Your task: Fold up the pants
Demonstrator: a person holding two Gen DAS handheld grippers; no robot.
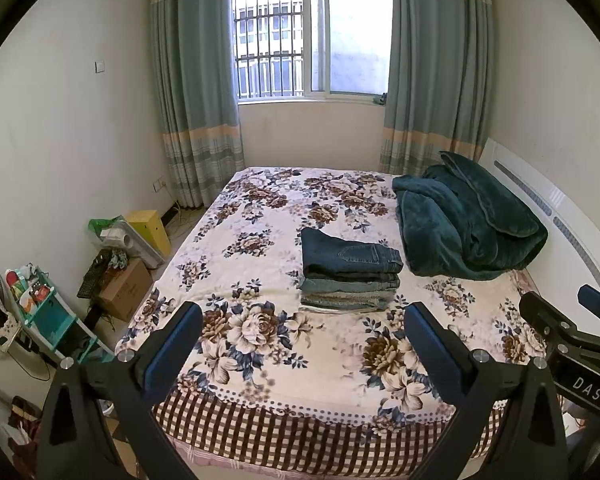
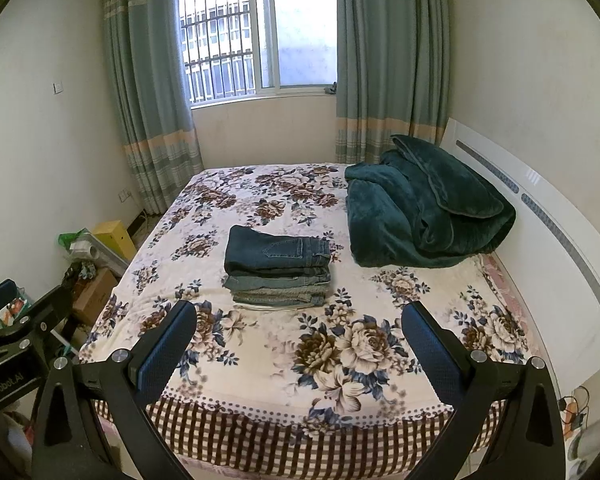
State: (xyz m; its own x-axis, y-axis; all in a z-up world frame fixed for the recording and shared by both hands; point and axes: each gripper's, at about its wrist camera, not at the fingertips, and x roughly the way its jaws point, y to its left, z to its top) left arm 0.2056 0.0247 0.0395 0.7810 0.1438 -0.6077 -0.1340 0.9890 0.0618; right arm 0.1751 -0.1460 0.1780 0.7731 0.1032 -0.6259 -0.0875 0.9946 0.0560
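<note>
Grippers come first, nearest the cameras: the left gripper (image 1: 302, 346) and the right gripper (image 2: 298, 342) both hang over the foot of the bed (image 2: 340, 408), jaws spread wide and holding nothing. Beyond them, in the middle of the flowered bedspread (image 1: 268, 216), folded pants (image 1: 350, 276) lie in a neat stack, darkest pair on top. A green blanket (image 1: 464, 220) is heaped just right of the stack. Behind stand curtains (image 1: 192, 80) and a window (image 1: 312, 36).

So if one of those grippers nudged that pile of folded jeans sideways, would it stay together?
Probably not neatly. The stack of folded jeans is loose layers, so the top pair would likely slide. Denim looks floppy, and the soft bed cover may drag.
</note>
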